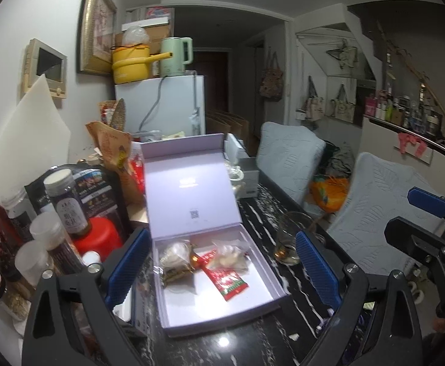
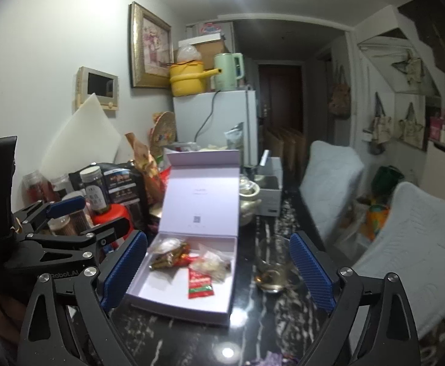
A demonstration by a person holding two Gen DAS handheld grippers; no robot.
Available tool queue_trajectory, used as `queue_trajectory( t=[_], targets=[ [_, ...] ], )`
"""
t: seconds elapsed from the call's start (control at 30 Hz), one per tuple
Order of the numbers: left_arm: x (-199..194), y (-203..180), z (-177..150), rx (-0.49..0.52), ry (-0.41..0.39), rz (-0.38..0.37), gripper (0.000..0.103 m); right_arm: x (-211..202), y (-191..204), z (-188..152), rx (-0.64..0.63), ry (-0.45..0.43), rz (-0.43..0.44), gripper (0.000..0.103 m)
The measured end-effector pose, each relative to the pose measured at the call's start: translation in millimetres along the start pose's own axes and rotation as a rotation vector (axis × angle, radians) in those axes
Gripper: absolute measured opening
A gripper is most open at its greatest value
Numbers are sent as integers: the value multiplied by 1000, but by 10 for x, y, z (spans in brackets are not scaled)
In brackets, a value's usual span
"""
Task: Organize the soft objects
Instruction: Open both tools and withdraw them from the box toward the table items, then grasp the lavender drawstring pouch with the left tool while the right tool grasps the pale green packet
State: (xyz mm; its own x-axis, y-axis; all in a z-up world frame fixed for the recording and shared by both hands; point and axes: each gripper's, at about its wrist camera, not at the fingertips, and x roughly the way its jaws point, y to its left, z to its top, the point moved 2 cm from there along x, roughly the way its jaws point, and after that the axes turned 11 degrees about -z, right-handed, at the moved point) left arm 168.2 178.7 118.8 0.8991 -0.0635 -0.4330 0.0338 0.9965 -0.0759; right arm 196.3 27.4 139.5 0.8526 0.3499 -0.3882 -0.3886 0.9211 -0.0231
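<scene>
1. The white box (image 1: 262,277) sits open on the dark marbled table (image 1: 265,213), its lid (image 1: 188,189) propped upright at the far edge so the tray stays reachable from the near side.
2. Inside the box, toward its far end by the lid, lie the soft packets: a clear pouch with pale contents (image 1: 175,251) on the left, a second clear pouch (image 1: 230,256) on the right, and a red sachet (image 1: 225,279) slanting from between them toward the middle of the box. The near half of the box floor is bare, so more would fit.
3. The left gripper (image 1: 222,271) hangs just in front of the box with its blue pads spread wide on either side of it, grasping nothing.
4. The right gripper (image 2: 219,274) is likewise released, jaws wide, nothing between the pads; it is on the near side of the box too.
5. Right of the box stands a drinking glass (image 1: 292,241) with a little liquid, close enough that a sweep past the box could tip it.
6. Left of the box crowd jars, a red canister (image 1: 100,235) and dark snack bags (image 1: 94,192), walling that side.
7. With the packets gathered and both tools empty, I judge the sorting near done; shutting the lid may remain.
</scene>
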Motion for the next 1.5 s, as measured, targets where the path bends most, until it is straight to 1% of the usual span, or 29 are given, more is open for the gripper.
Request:
queue_trajectory(
  t=[0.23,0.33,0.47,0.63,0.8,1.03,1.33,1.5],
  targets=[
    [-9,-283,-262,40,58,-62,97,-259,-134,-268,33,11,-47,97],
    [8,-381,-388,61,84,-75,97,-333,-184,-405,45,27,-65,97],
    [44,-477,-534,61,121,-108,97,-419,-256,-614,58,54,-86,97],
    [94,-557,-717,70,165,-127,97,-478,-366,-860,88,91,-106,97],
    [145,-633,-864,68,201,-165,97,-492,-470,-1098,133,128,-124,97],
    [314,-824,-1122,77,286,-216,97,-487,-610,-1400,170,172,-146,97],
    [512,-1045,-1344,78,363,-272,97,-415,-772,-1663,196,216,-152,97],
    [664,-1137,-1444,63,400,-297,97,-337,-928,-1799,215,248,-154,97]
  ],
)
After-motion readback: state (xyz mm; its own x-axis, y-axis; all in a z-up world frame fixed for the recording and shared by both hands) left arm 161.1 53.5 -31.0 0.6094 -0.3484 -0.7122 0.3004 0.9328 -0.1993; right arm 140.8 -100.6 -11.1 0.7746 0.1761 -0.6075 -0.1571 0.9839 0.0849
